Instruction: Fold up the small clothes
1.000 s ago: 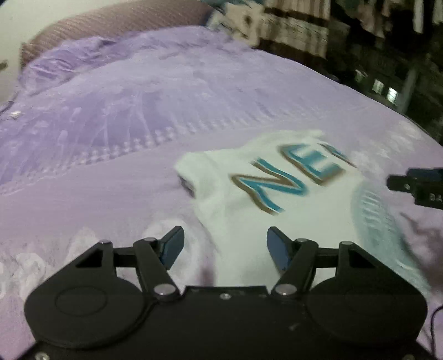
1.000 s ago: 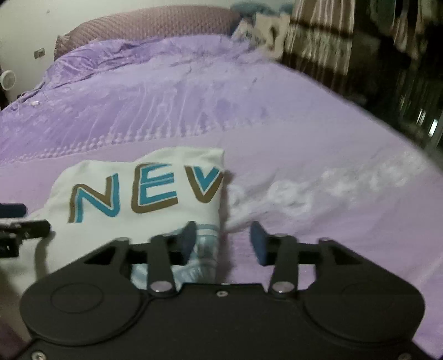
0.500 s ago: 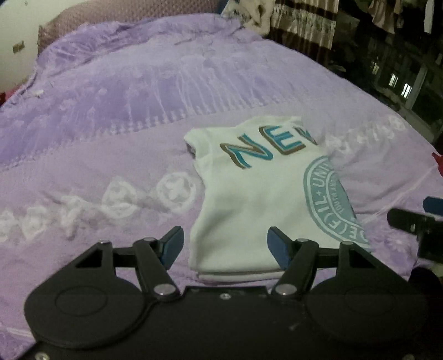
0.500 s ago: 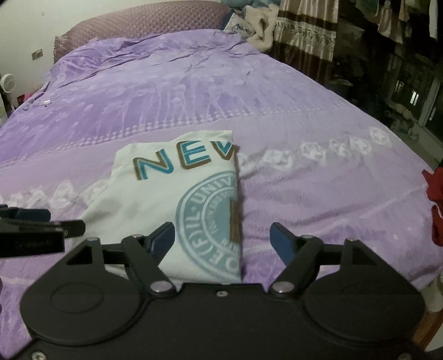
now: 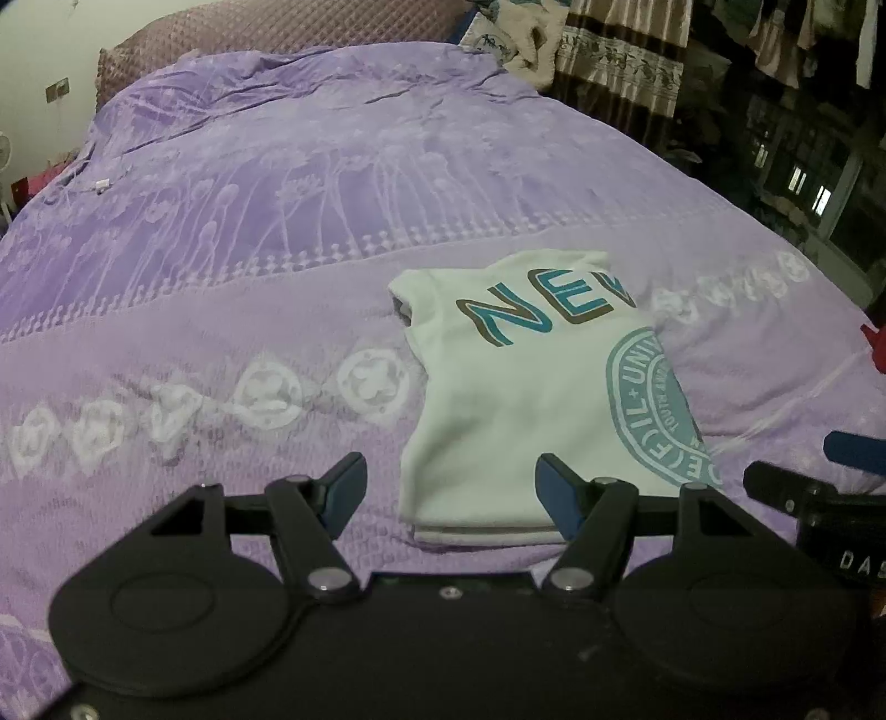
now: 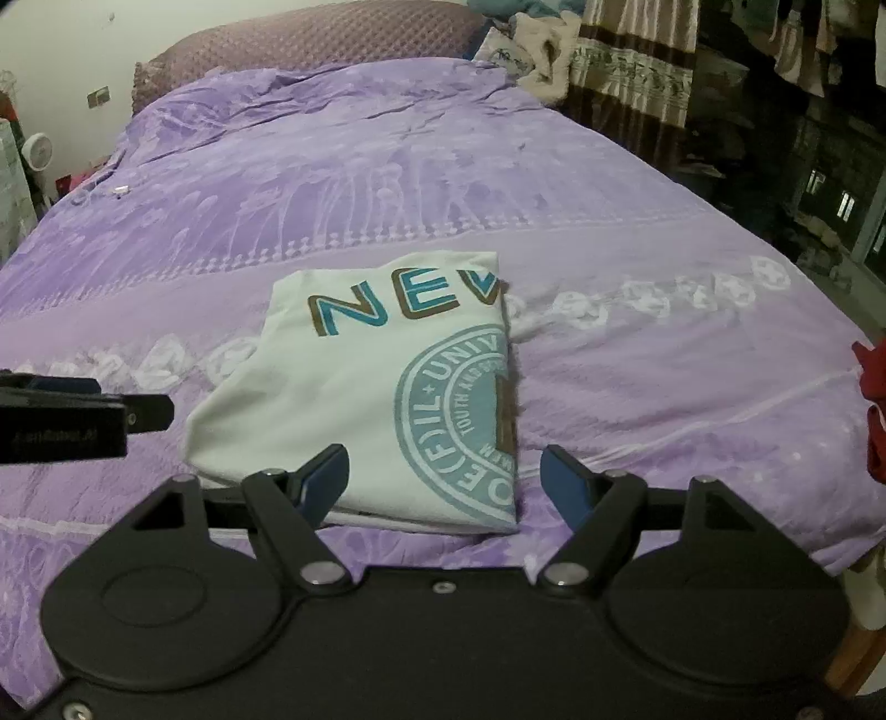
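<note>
Centrally, one small white shirt [image 6: 354, 399] lies folded lengthwise on the purple bedspread [image 6: 637, 354], a soft narrow rectangle with a straight fold down its right edge, teal-and-brown letters at the far end and a round teal seal cut by the fold. Two black grippers hover at its near hem: the left gripper [image 5: 451, 490] and the right gripper [image 6: 446, 479], each with blue-padded jaws spread wide, holding nothing. One quilted headboard [image 6: 310, 50] stands far.
</note>
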A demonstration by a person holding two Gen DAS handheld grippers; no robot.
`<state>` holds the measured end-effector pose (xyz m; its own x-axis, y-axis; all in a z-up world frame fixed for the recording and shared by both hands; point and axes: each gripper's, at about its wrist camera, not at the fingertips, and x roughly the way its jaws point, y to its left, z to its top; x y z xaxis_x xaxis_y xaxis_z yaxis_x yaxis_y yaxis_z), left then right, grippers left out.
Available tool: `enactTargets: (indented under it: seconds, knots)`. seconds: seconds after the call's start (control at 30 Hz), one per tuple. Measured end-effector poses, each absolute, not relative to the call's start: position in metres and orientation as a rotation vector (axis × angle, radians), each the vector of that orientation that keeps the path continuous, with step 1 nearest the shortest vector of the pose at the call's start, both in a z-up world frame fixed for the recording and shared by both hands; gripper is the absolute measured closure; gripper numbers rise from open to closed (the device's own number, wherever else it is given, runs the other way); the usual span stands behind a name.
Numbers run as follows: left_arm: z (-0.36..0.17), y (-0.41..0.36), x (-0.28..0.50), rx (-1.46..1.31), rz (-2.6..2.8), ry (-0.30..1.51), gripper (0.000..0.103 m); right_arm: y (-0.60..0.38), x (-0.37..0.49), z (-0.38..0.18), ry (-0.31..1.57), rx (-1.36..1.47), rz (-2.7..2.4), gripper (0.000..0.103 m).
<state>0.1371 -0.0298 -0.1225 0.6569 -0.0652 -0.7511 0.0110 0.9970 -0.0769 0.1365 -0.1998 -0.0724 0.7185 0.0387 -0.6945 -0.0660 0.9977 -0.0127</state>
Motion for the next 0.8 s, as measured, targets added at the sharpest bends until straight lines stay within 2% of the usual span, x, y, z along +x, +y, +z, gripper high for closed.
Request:
enactTargets:
  seconds: [0.8]
  knots:
    - [-0.1247, -0.033, 0.1357, -0.073, -0.056, 0.862, 0.034, -0.1999, 0.1339, -0.075, 0.774, -0.041, 0.056, 0.03]
